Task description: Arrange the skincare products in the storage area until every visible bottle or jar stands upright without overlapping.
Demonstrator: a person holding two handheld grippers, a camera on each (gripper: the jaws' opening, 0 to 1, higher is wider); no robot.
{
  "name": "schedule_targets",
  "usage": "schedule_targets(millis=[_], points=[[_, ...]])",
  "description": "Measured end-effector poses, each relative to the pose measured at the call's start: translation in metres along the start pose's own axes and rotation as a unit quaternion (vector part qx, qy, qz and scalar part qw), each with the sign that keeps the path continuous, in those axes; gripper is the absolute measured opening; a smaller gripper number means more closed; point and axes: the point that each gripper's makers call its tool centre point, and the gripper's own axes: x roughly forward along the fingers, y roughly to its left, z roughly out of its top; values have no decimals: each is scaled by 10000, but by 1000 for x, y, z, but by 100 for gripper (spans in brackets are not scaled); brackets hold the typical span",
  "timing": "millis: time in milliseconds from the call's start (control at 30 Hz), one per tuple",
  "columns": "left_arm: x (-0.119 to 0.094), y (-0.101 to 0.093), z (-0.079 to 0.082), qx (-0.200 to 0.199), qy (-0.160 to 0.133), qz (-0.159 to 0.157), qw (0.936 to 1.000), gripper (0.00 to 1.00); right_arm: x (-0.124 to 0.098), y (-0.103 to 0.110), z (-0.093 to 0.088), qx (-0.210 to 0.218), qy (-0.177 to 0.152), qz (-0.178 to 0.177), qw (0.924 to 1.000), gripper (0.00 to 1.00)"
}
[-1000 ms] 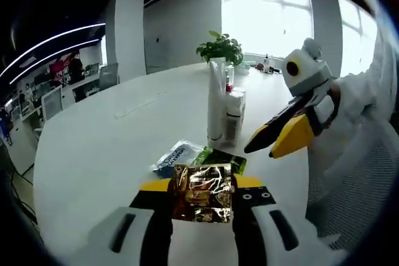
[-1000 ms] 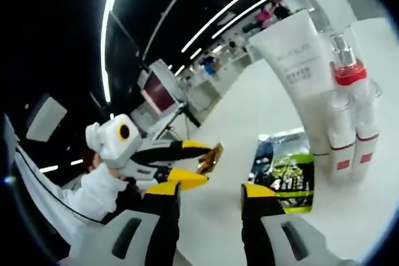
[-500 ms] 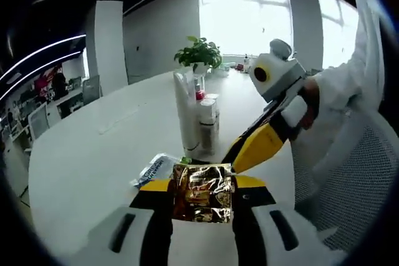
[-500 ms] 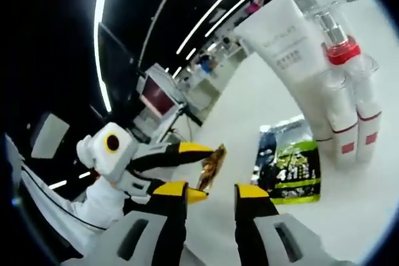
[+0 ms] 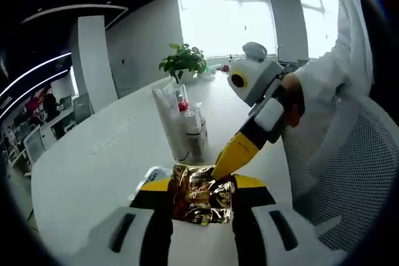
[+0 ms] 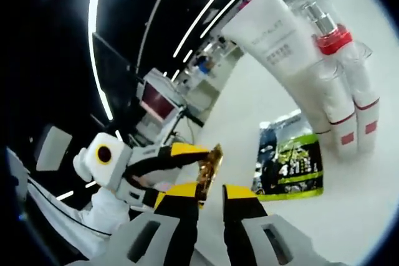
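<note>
Daylight floods from the windows (image 5: pixel 249 14) at the upper middle of the left gripper view, blown out to white; the white table (image 5: pixel 87 166) reflects it softly; the gold foil packet (image 5: pixel 201 194) glints; the right gripper view is darker, with ceiling light strips (image 6: pixel 103 35) streaking its upper left; edges bend and blur.

On the tabletop (image 6: pixel 262 101), two sachets (image 6: pixel 288 165) lie before the upright tube (image 6: pixel 283 54) and bottles (image 6: pixel 349 95); a plant (image 5: pixel 182 61) stands behind.
</note>
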Motion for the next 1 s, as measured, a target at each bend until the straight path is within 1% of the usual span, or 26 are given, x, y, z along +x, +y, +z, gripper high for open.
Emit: schedule_targets(millis=[167,267,333,467,533,633,767,833,933,967,1000], points=[[1,-2,-1,173,48,-10,9998,33,1,3,-2,91,41,86,9999,4],[1,-2,-2,225,77,-11,9997,33,0,3,-3,90,63,91,9999,3],[0,-2,-3,242,91,-9,9997,33,1,4,-3,181,48,105,9998,1],[0,-1,-4,256,114,13,9996,34,1,5,-3,231,60,146,9996,0],[-1,0,-7,226,143,-15,9996,35,1,5,-3,279,92,151,9995,0],[-2,1,-6,159,94,-25,9998,35,0,6,-3,284,72,147,9995,0],[-6,6,-5,89,43,-39,9999,35,-1,3,2,32,46,58,10000,0],[-10,10,-5,56,13,9,10000,30,-2,3,1,-36,94,44,9999,0],[-15,18,-6,-166,-9,65,9998,28,-3,7,4,-71,89,114,9999,0],[-18,22,-7,-347,-20,67,9994,29,-4,10,4,-100,116,177,9997,0],[-20,24,-8,-433,-22,58,9990,28,-4,11,4,-158,155,210,9995,0]])
